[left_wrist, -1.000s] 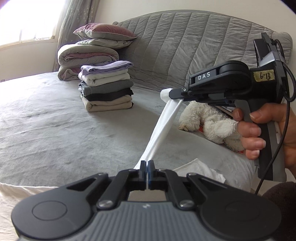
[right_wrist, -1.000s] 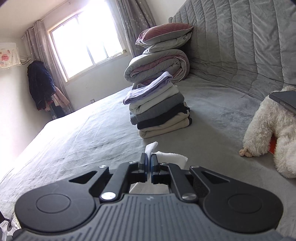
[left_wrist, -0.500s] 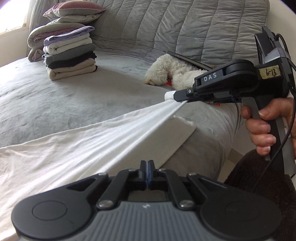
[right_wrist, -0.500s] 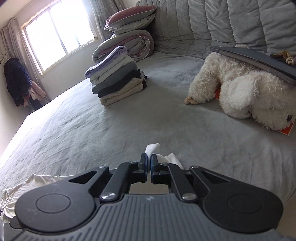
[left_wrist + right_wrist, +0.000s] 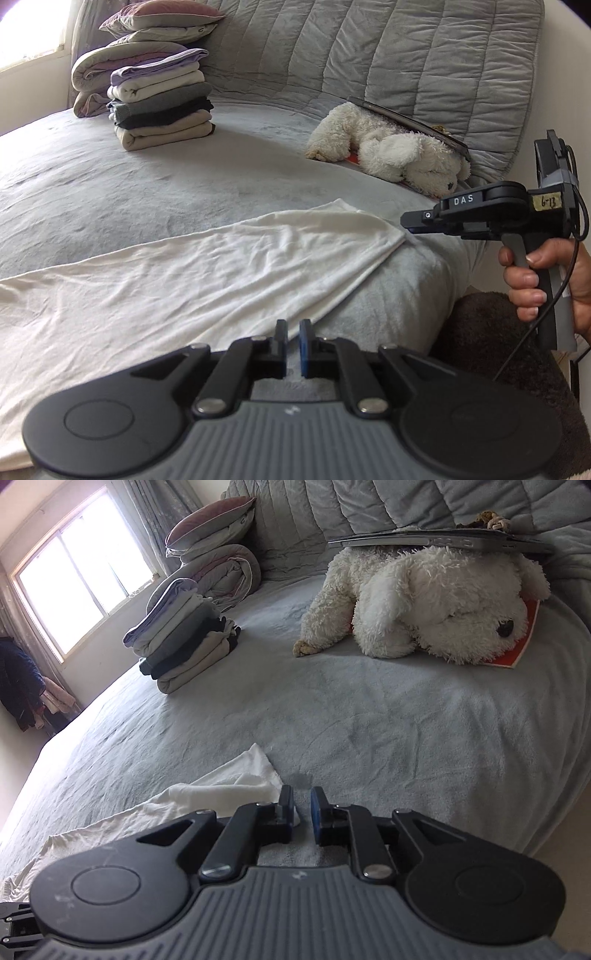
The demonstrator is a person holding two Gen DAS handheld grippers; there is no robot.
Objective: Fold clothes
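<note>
A white garment [image 5: 192,273] lies spread flat on the grey bed [image 5: 147,195], its corner reaching the bed's near right edge. In the left wrist view my left gripper [image 5: 293,332] sits at the garment's near hem. Its jaws are opening, with a narrow gap and no cloth pinched. A hand [image 5: 535,273] holds my right gripper [image 5: 408,221] just past the garment's right corner. In the right wrist view the right gripper [image 5: 302,806] has its jaws opening. The garment's corner [image 5: 236,782] lies against the left finger, not pressed.
A stack of folded clothes [image 5: 162,107] stands far back on the bed, before a rolled duvet and pillows [image 5: 221,568]. A white plush dog [image 5: 424,602] lies at the right under a flat grey device [image 5: 443,541]. Dark coats [image 5: 18,686] hang by the window.
The garment, stretched in the air between both shut grippers, now lies flat on the bed. Both grippers came down and their jaws parted, letting the cloth go.
</note>
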